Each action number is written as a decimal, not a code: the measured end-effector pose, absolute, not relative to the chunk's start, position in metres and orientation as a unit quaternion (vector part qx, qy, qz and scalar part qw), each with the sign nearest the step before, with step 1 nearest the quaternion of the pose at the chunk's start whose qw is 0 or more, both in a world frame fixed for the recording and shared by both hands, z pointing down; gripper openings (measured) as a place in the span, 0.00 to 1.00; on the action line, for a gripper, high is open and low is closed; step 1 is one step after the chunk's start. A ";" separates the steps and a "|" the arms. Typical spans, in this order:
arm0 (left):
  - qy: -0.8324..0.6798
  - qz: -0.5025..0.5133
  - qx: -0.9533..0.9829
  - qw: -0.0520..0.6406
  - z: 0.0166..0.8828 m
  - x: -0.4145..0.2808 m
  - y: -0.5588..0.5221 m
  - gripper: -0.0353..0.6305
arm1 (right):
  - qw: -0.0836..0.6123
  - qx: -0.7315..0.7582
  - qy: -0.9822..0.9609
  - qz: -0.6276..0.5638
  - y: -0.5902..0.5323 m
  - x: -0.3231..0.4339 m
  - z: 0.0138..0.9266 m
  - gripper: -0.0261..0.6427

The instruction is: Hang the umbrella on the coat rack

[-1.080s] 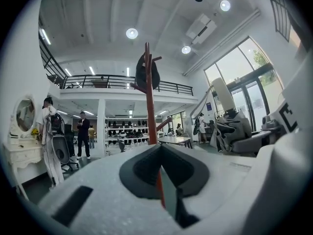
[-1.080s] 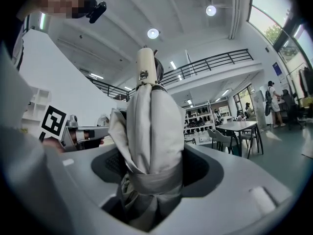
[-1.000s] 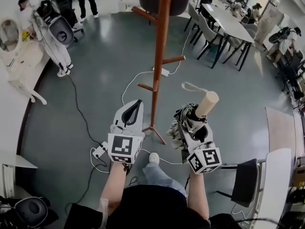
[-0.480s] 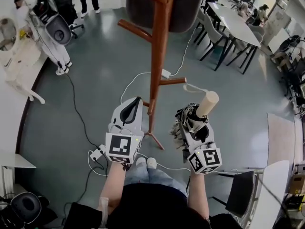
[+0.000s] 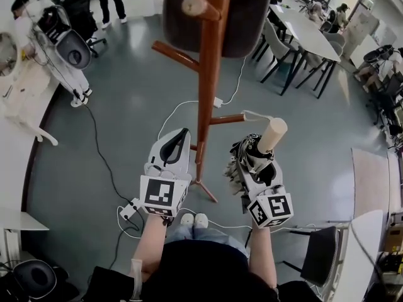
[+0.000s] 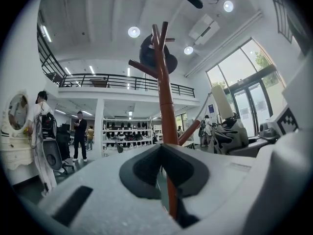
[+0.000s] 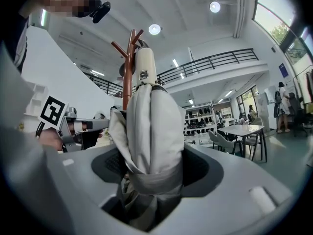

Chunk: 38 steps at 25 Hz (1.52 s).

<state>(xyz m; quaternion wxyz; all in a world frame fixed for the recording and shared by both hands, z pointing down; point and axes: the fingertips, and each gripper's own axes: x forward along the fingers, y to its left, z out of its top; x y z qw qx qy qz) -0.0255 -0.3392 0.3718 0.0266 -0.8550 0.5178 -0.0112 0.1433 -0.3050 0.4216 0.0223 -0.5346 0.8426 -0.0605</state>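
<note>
The brown wooden coat rack (image 5: pixel 208 74) stands on the grey floor straight ahead, with a dark thing (image 5: pixel 182 17) hanging at its top. One of its lower pegs (image 5: pixel 227 118) points toward the umbrella. My right gripper (image 5: pixel 255 151) is shut on the folded umbrella (image 5: pixel 242 162), held upright right of the pole. Its beige handle (image 5: pixel 274 134) points up and its strap loop (image 5: pixel 255 114) lies near the lower peg. In the right gripper view the pale fabric (image 7: pixel 149 131) fills the jaws. My left gripper (image 5: pixel 181 135) is shut and holds nothing, just left of the pole (image 6: pixel 164 106).
White cables and a power strip (image 5: pixel 131 207) lie on the floor by the rack's base. Tables and chairs (image 5: pixel 302 30) stand at the back right. At the back left are an office chair (image 5: pixel 69 39) and people. A white counter (image 5: pixel 19 99) runs along the left.
The rack has come closer: its upper peg and the dark hanging thing now fill the top of the head view. Both grippers keep their pose, the umbrella still held.
</note>
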 end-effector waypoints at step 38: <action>0.499 -0.021 -0.866 -0.018 0.407 -0.030 -0.330 0.06 | -0.061 -0.472 0.869 -0.135 -0.287 0.061 0.535 0.51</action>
